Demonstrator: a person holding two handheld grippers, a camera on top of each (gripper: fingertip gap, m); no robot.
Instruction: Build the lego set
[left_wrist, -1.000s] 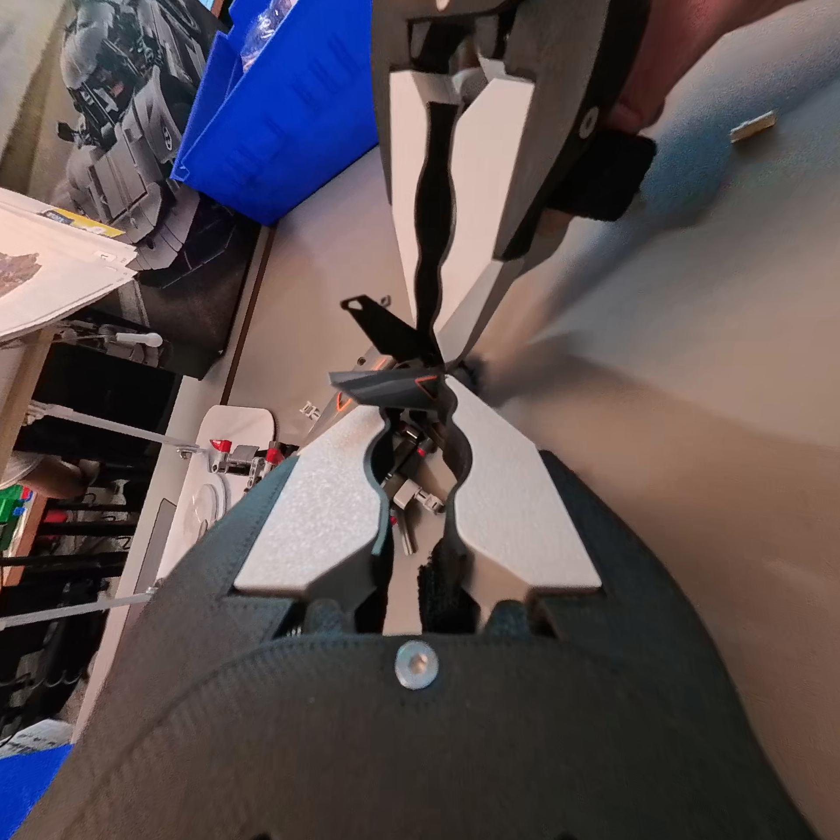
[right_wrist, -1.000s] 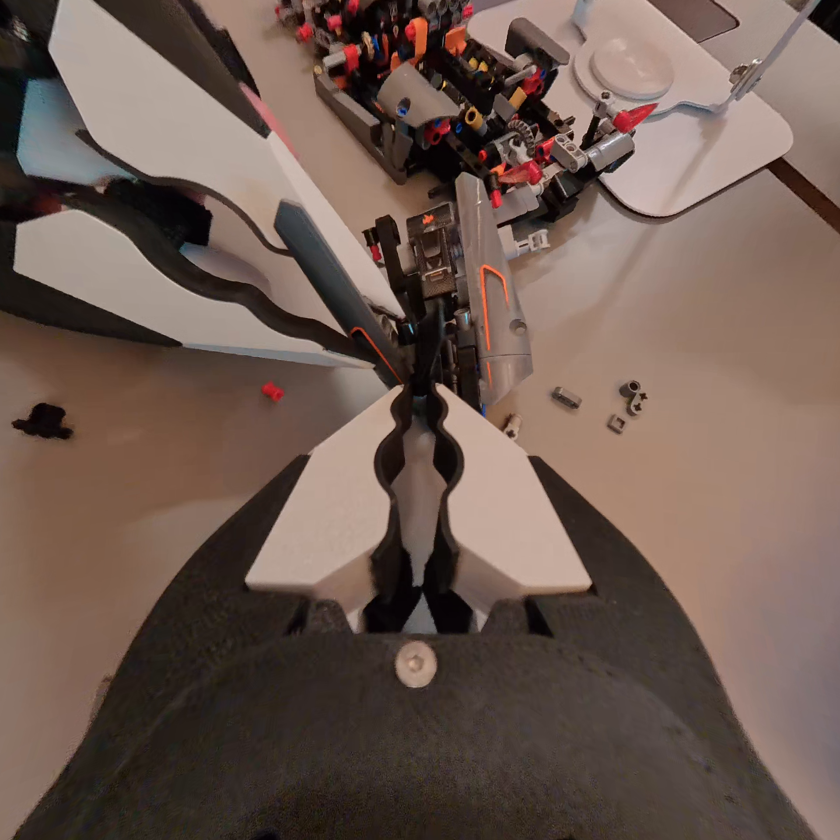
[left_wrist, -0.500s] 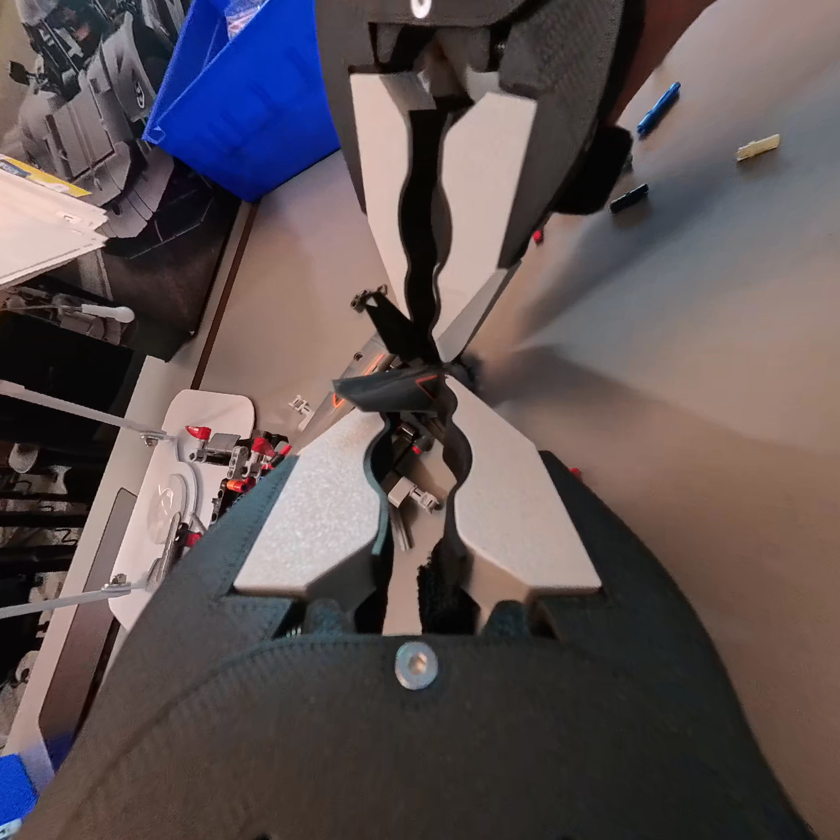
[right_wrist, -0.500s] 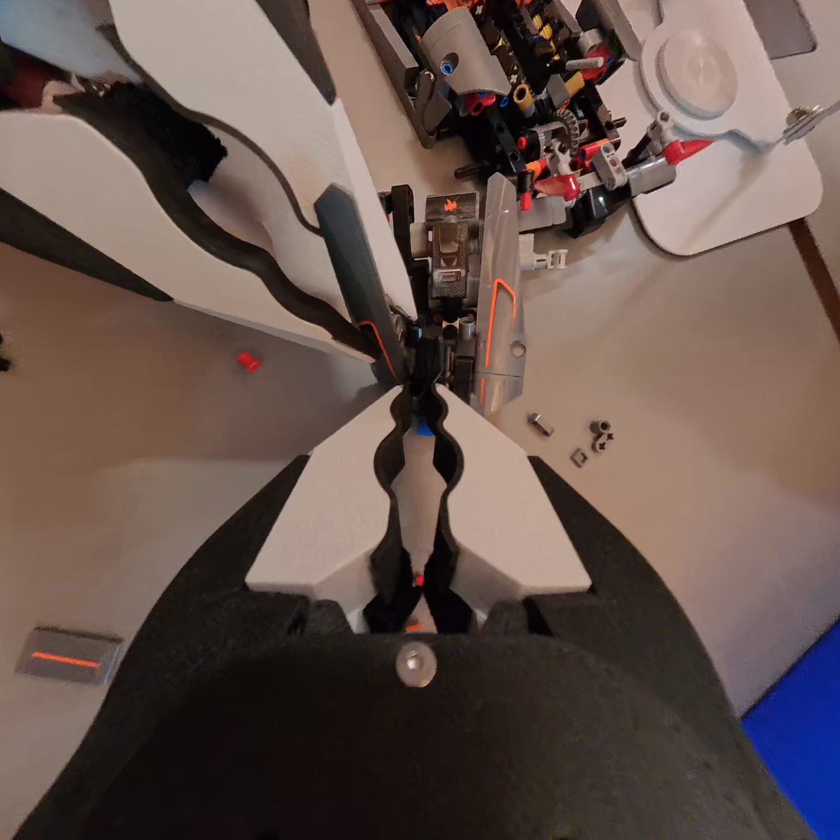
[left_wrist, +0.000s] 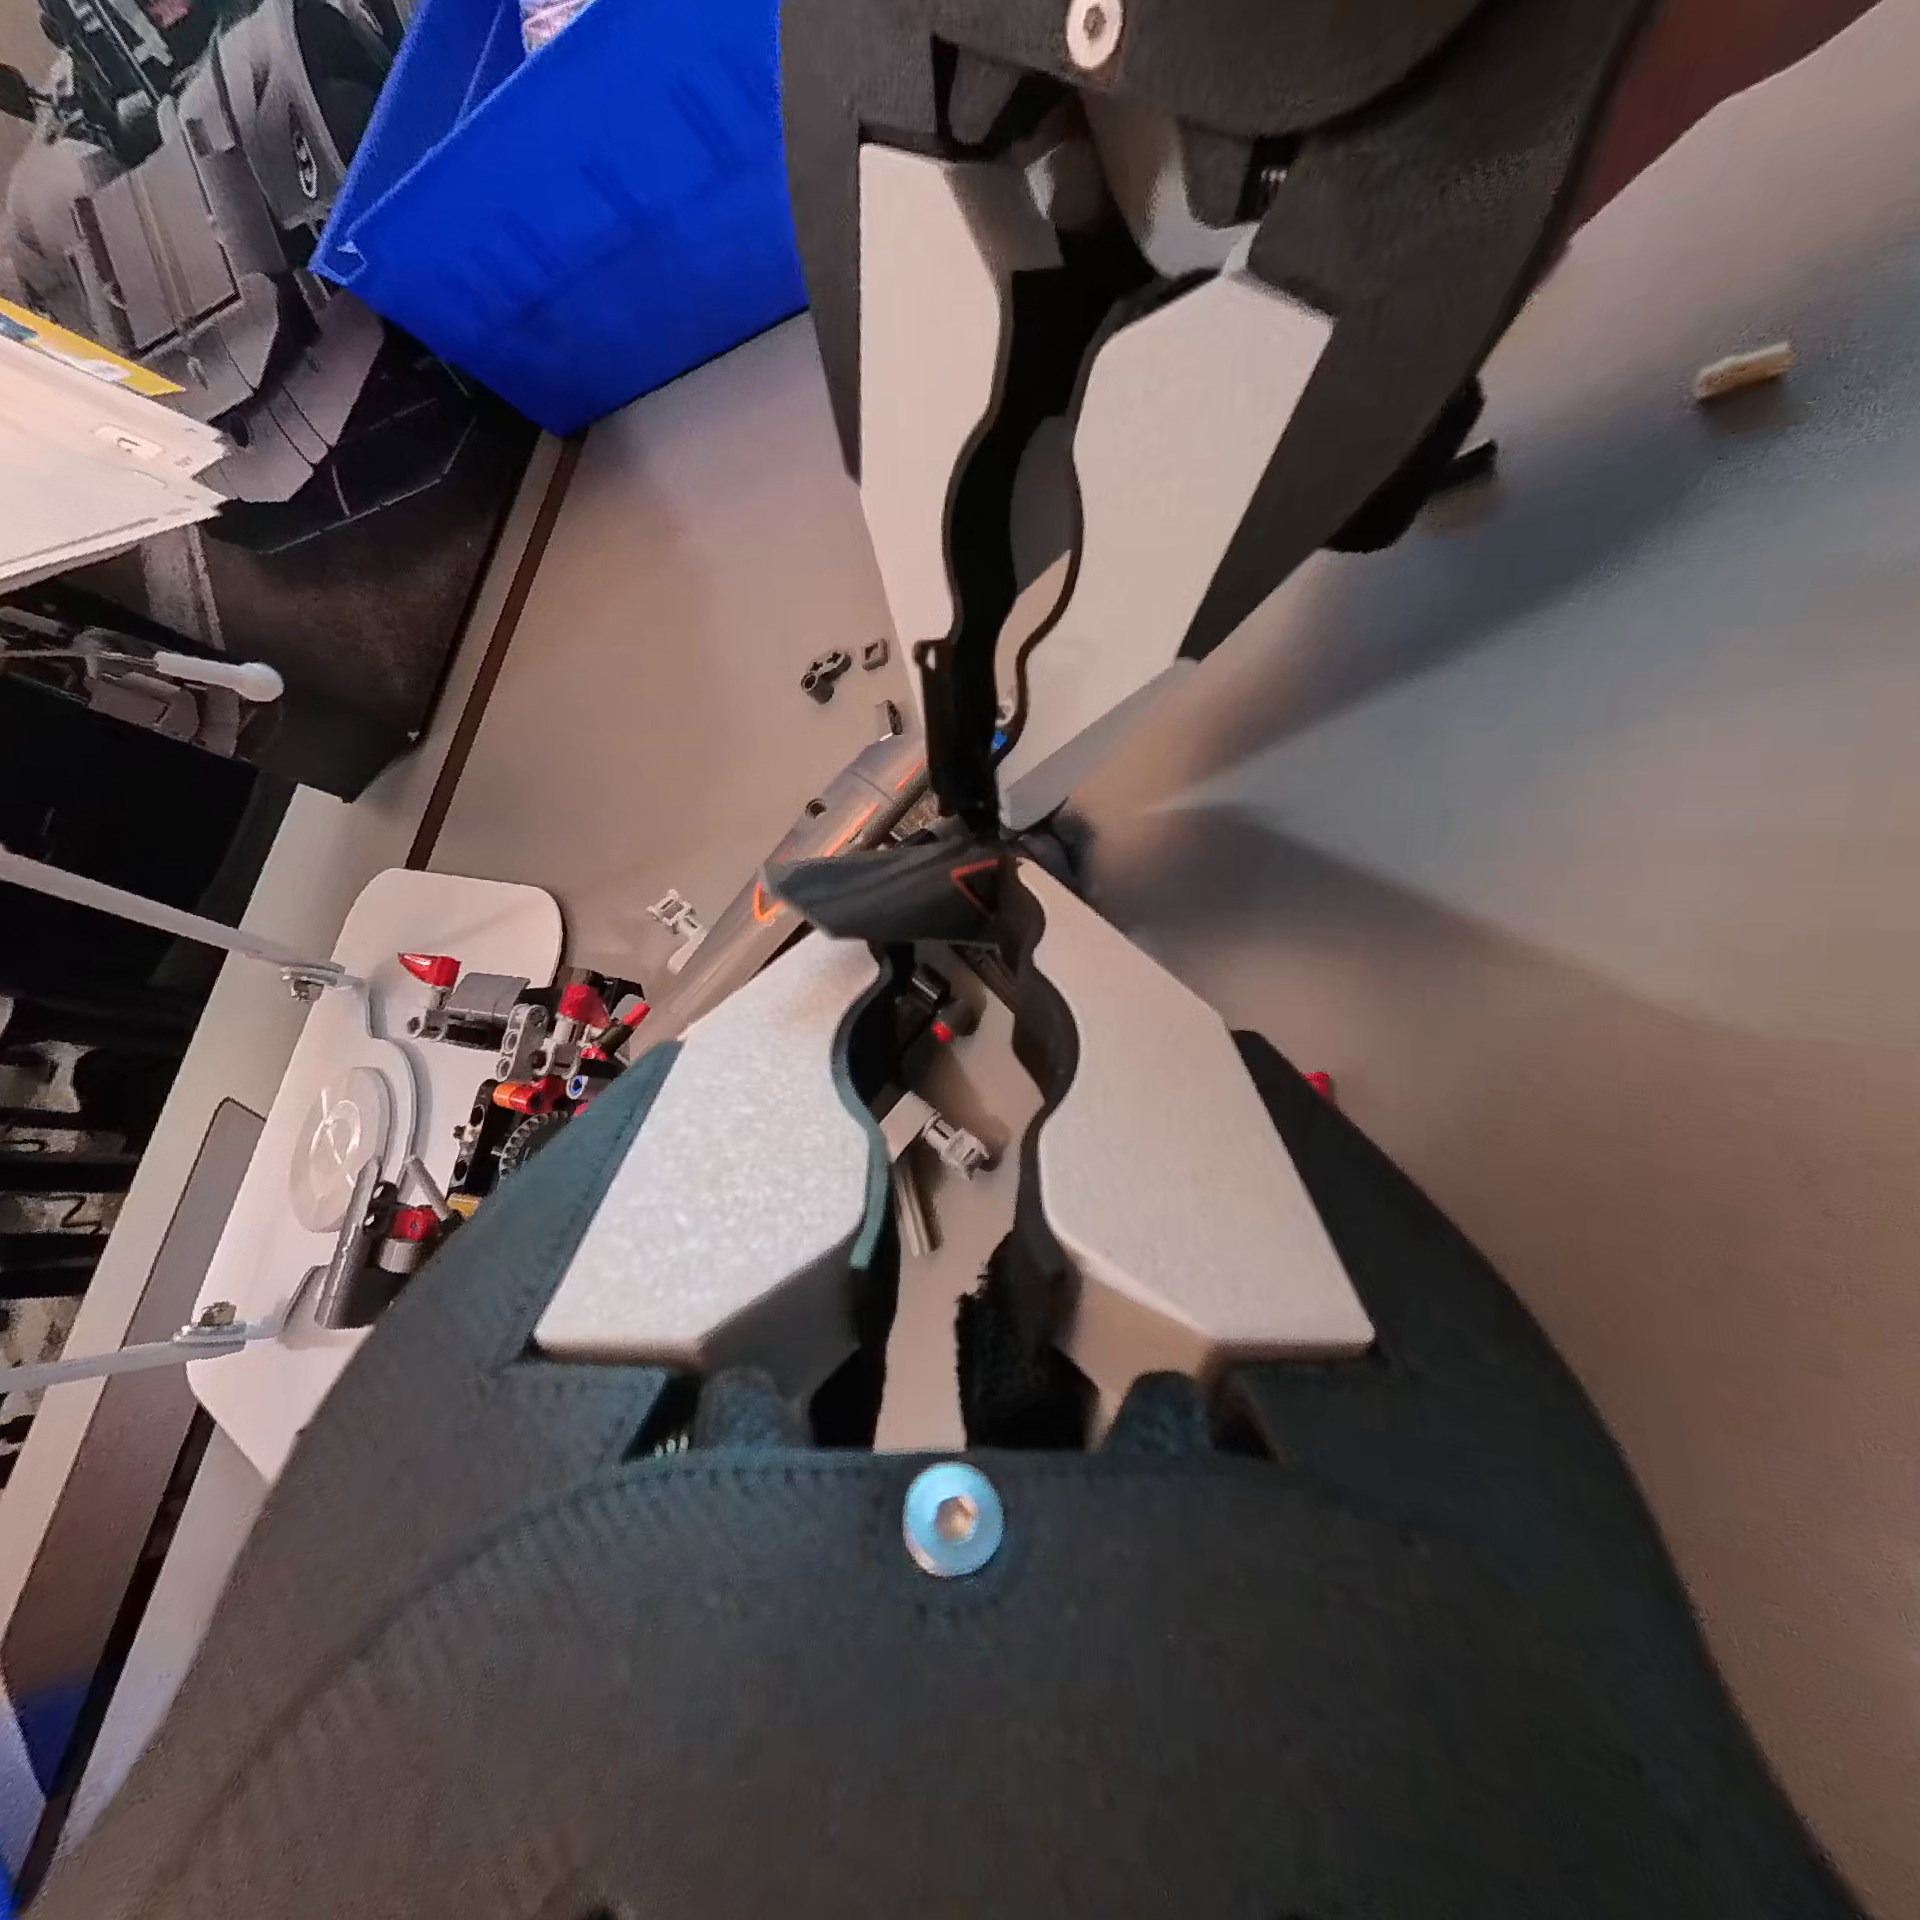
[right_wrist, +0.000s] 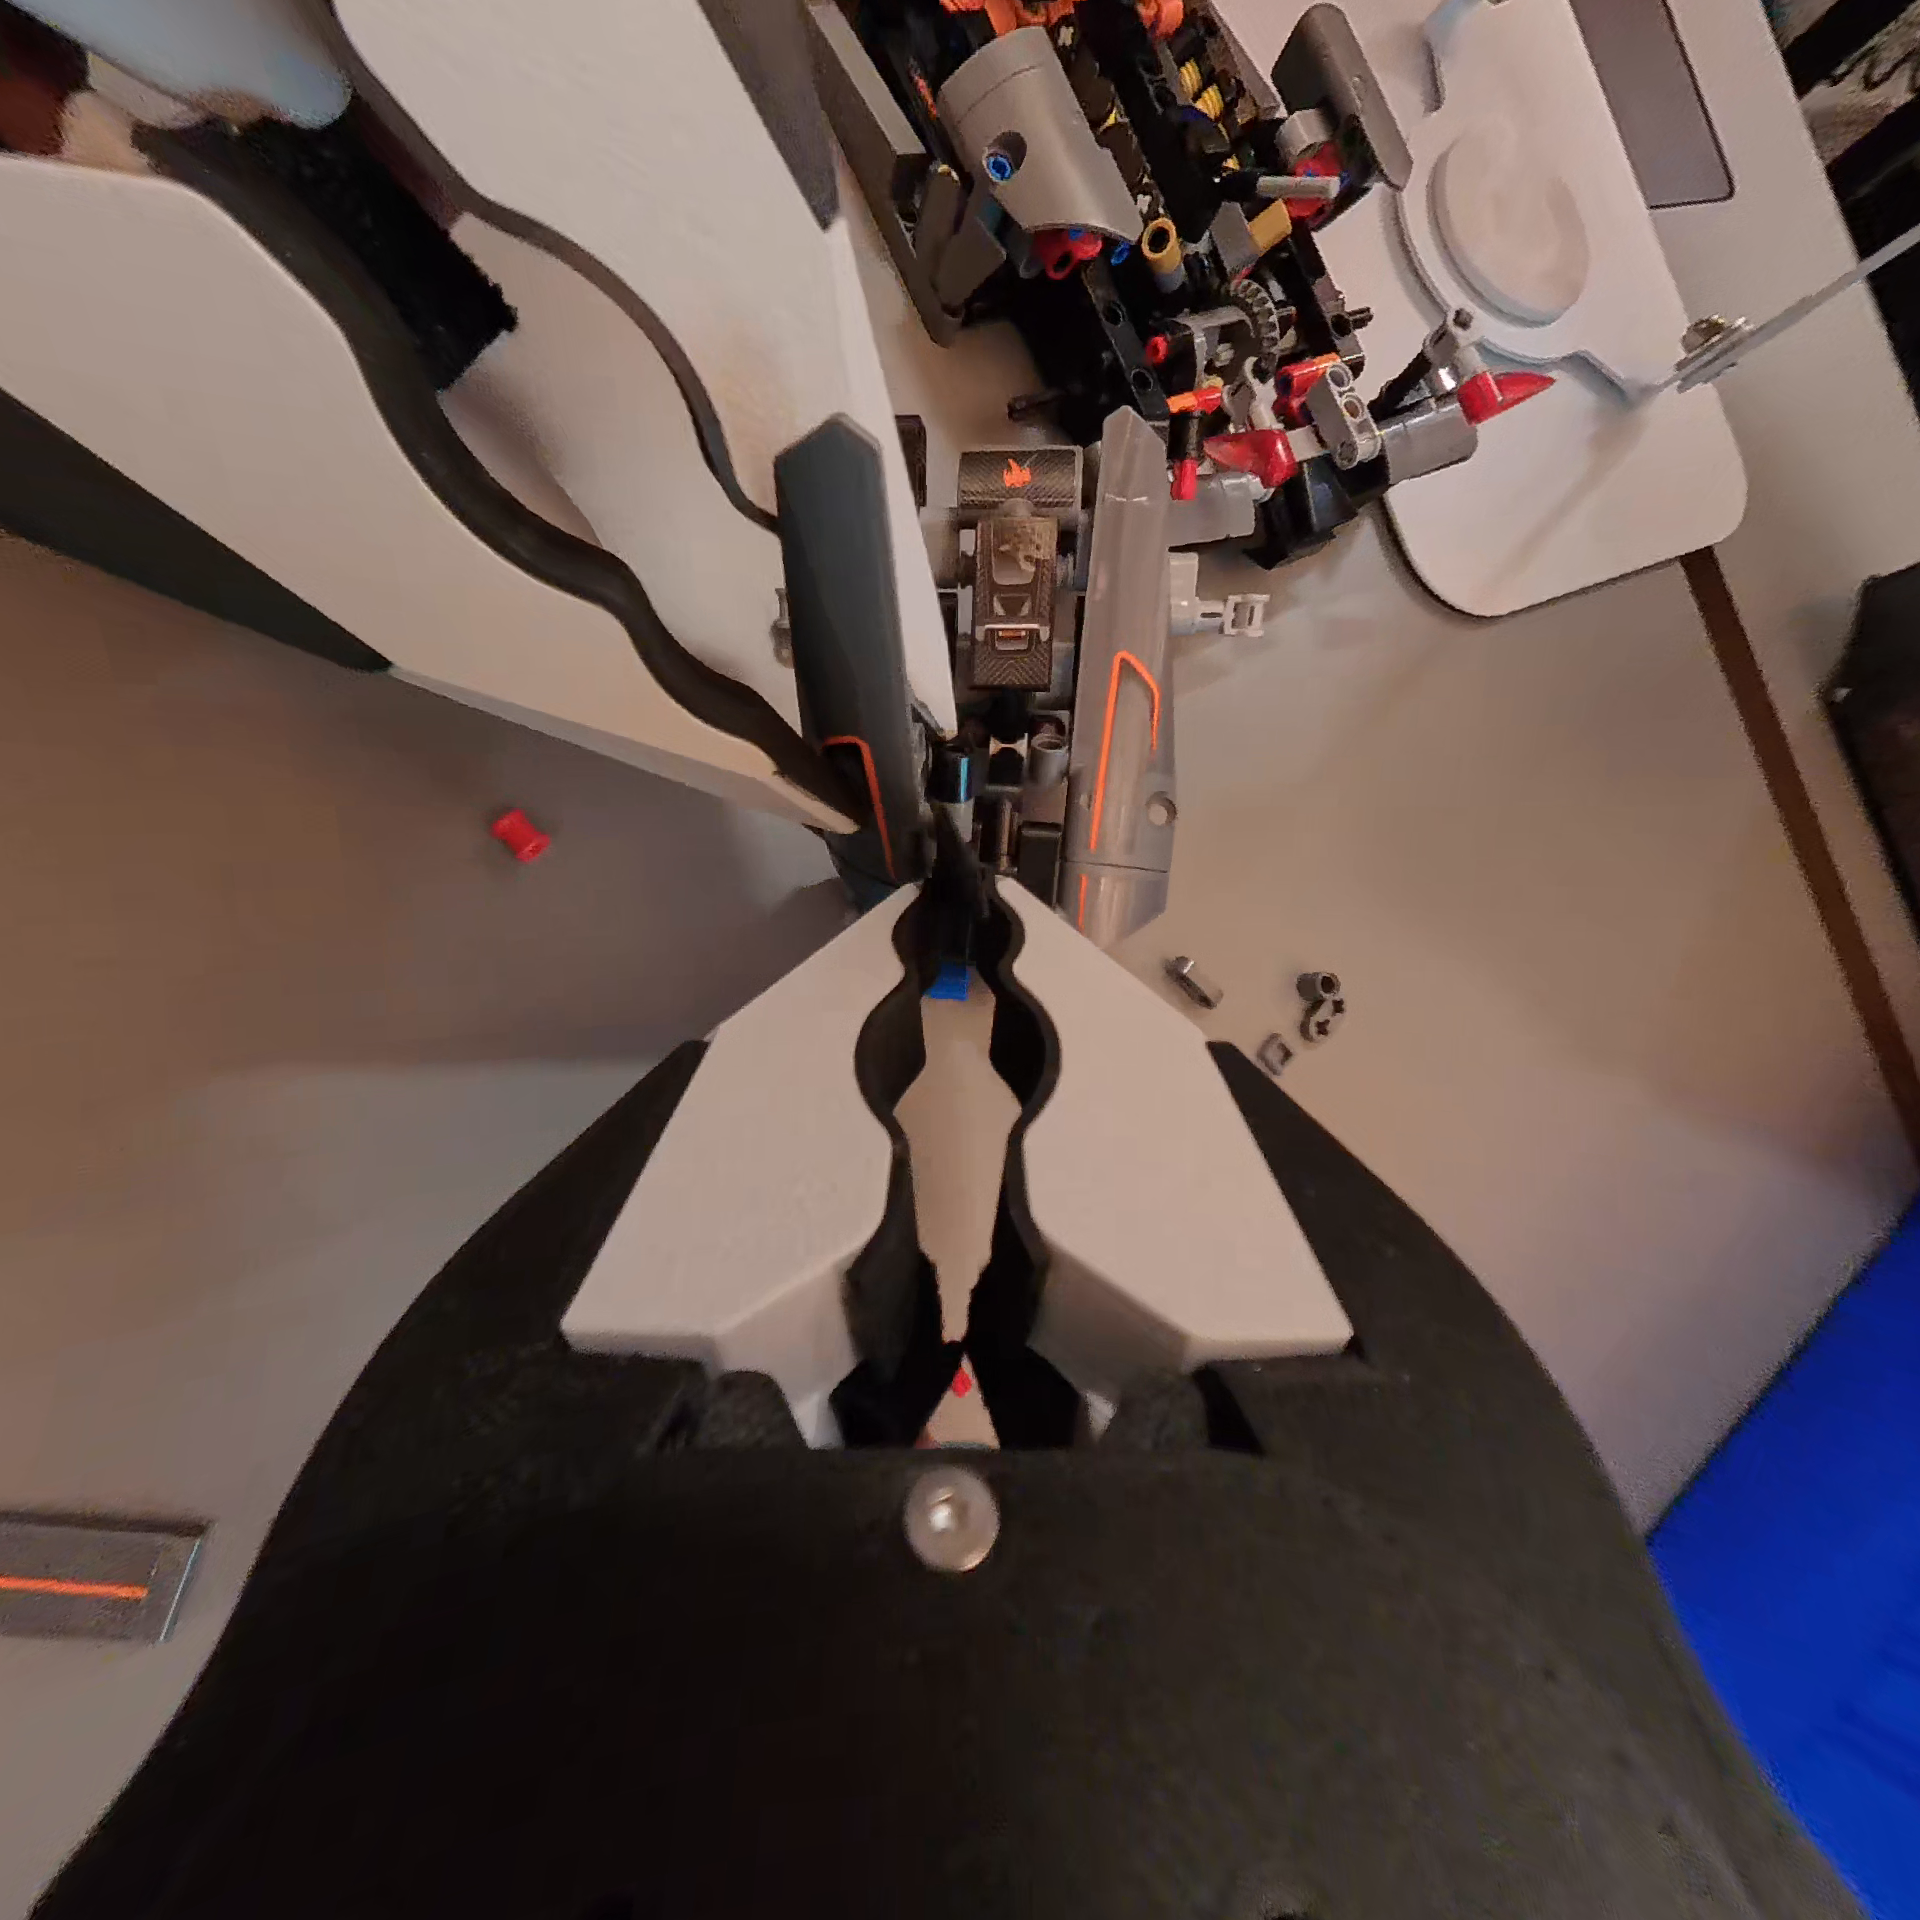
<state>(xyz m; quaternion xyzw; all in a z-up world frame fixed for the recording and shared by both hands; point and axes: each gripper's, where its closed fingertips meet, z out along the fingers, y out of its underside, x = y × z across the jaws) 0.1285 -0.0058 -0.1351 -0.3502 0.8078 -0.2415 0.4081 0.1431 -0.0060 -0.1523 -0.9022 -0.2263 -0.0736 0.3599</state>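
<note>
My left gripper (left_wrist: 997, 894) pinches the dark grey curved panel with orange trim (left_wrist: 894, 883) of a small lego sub-assembly (right_wrist: 1023, 665), jaws narrowed onto it. My right gripper (right_wrist: 956, 904) meets it tip to tip, jaws nearly closed on a thin black lego piece (right_wrist: 951, 831) with a blue pin (right_wrist: 948, 982) behind it. The sub-assembly sits over the beige table (right_wrist: 1455, 935), near the large multicoloured lego chassis (right_wrist: 1143, 208). Loose small grey connectors (right_wrist: 1314, 1003) and a red bush (right_wrist: 520, 834) lie nearby; a blue bin (left_wrist: 582, 208) stands beyond.
</note>
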